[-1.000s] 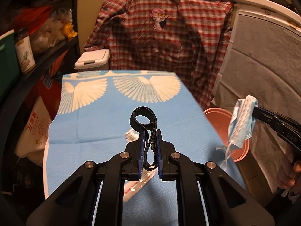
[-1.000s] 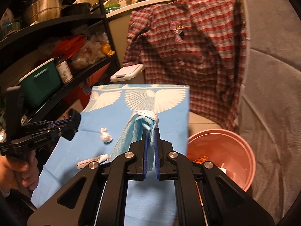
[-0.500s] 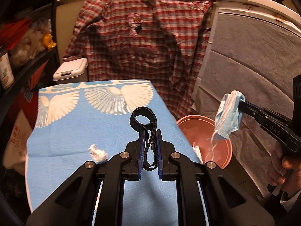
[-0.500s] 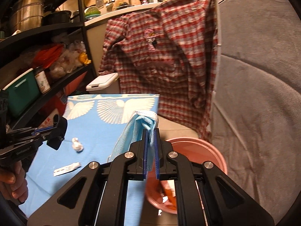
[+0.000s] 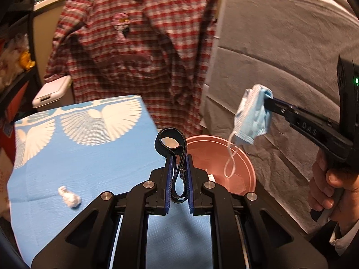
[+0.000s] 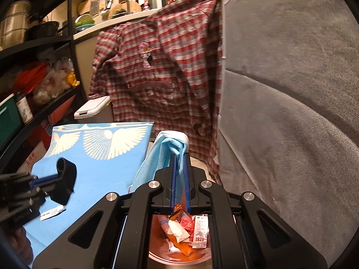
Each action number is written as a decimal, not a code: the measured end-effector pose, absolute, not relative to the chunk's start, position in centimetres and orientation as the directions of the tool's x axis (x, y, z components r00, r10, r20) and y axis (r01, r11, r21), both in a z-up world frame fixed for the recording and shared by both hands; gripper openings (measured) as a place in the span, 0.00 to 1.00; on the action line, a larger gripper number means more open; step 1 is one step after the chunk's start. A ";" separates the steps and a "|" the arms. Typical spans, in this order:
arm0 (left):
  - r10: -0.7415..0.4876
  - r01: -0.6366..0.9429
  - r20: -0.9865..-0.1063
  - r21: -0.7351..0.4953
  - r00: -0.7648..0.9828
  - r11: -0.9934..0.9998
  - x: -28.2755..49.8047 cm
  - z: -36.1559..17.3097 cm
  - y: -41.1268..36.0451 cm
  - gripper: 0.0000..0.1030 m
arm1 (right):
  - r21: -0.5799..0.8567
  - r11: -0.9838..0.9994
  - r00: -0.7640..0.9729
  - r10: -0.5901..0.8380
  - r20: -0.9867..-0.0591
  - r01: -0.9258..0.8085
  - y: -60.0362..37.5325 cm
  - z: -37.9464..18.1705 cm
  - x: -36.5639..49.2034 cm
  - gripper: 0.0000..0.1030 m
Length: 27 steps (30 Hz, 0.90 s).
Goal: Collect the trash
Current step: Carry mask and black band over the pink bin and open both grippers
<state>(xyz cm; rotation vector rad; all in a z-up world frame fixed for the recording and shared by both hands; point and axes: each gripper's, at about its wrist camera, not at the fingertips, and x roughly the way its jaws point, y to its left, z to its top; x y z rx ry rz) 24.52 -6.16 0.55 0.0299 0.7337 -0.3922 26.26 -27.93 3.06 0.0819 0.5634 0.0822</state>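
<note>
Carried over the pink bin [image 6: 179, 255], right hand-held gripper [image 6: 179, 192] clamps the face mask [image 6: 163, 157], hanging lengthwise downward.

Both grippers' fingers [image 5: 169, 170] [image 6: 172, 179] clamped, right hand [image 5: 327, 190] on its handle.

Black strap [image 5: 174, 148] between fingers [image 5: 168, 179], mask [image 5: 252, 118] over bin [image 5: 244, 157]

A plaid shirt [image 5: 139, 51] hangs behind the blue cloth [image 5: 89, 157].
</note>
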 end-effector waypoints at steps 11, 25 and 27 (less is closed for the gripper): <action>-0.354 0.422 -0.705 -0.086 0.614 0.903 26.6 -2.7 -11.0 0.11 | 0.045 0.999 0.809 0.017 -0.588 0.011 -29.2 0.9 28.4 0.07; -0.374 0.446 -0.718 -0.098 0.587 0.890 28.3 -4.4 -13.6 0.18 | 0.052 0.998 0.784 0.000 -0.620 0.041 -30.1 -0.3 29.6 0.12; -0.375 0.447 -0.723 -0.102 0.580 0.889 28.4 -4.5 -13.7 0.38 | 0.047 0.997 0.776 -0.011 -0.631 0.053 -30.2 -0.5 29.9 0.29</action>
